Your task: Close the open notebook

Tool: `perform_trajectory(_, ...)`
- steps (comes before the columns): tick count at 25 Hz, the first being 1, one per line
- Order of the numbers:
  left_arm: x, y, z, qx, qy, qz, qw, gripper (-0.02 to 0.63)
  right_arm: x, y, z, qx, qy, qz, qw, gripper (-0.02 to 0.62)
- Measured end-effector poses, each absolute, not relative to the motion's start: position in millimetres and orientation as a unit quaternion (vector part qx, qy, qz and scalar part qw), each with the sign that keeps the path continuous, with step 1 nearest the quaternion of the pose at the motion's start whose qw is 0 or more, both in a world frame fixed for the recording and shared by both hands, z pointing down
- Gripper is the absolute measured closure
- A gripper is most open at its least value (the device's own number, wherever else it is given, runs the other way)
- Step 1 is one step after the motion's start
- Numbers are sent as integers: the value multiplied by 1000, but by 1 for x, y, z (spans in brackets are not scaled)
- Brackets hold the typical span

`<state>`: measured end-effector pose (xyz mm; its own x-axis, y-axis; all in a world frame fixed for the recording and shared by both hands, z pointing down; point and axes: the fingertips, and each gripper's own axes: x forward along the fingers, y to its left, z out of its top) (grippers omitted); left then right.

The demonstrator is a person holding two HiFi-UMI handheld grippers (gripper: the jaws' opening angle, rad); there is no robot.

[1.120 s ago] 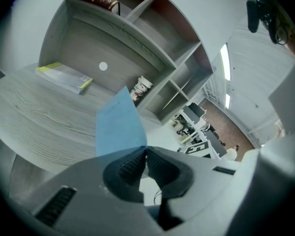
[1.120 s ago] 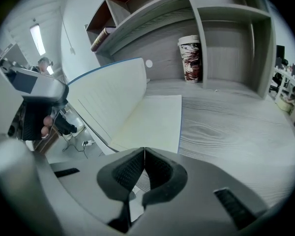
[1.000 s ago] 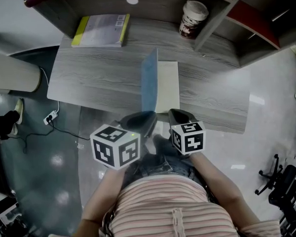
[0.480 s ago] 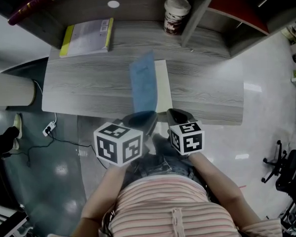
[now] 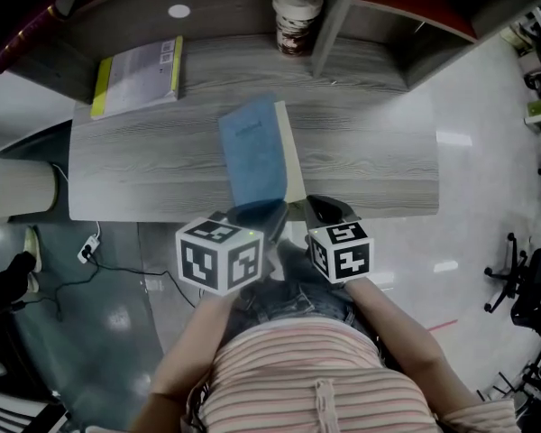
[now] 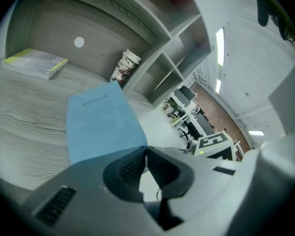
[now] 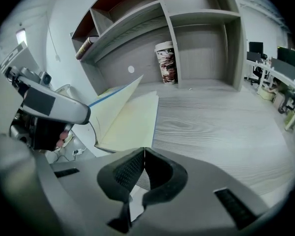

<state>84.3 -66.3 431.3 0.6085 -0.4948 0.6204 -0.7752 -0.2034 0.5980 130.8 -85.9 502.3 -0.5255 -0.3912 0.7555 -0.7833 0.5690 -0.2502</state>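
The notebook [image 5: 252,152] lies near the front edge of the grey wooden table [image 5: 370,152]. Its blue cover [image 6: 101,122] leans to the right over the cream pages [image 5: 294,162]. The right gripper view shows the cover's pale inside [image 7: 115,104] still raised at an angle above the page [image 7: 135,124]. My left gripper [image 5: 275,213] [image 6: 145,150] is shut, with its tips at the cover's near corner, on the outer blue side. My right gripper [image 5: 311,206] [image 7: 144,151] is shut and holds nothing, just off the notebook's near right corner.
A closed book with a yellow edge [image 5: 137,75] lies at the table's far left. A paper cup [image 5: 296,9] stands under the shelf at the back, beside an upright divider [image 5: 335,16]. A cable and plug [image 5: 88,242] lie on the floor at left; office chairs [image 5: 527,287] stand at right.
The blue cover has swung from upright to leaning over the right-hand pages. Both grippers have stayed at the notebook's near edge.
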Motion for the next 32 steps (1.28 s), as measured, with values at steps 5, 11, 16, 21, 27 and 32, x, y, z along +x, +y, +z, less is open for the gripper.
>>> perform_trajectory(5,91,-69,439,765,-400,161,478,586,141,-87,503,375,-812,301,330,586)
perform_trajectory(11,99,-73,450,767,-385,173,484,586,151,-86,505,391,-802,311,327,586)
perform_trajectory(16,105,-75,460,765,-378,183,488,586,159,-85,506,402,-795,317,324,586)
perform_trajectory(21,111,-77,472,761,-373,196,493,586,166,-83,507,408,-792,319,324,586)
perform_trajectory(27,117,-79,486,759,-364,216,495,586,172,-84,508,413,-788,322,322,586)
perform_trajectory(32,120,-81,496,758,-356,232,495,586,173,-84,509,415,-786,324,324,586)
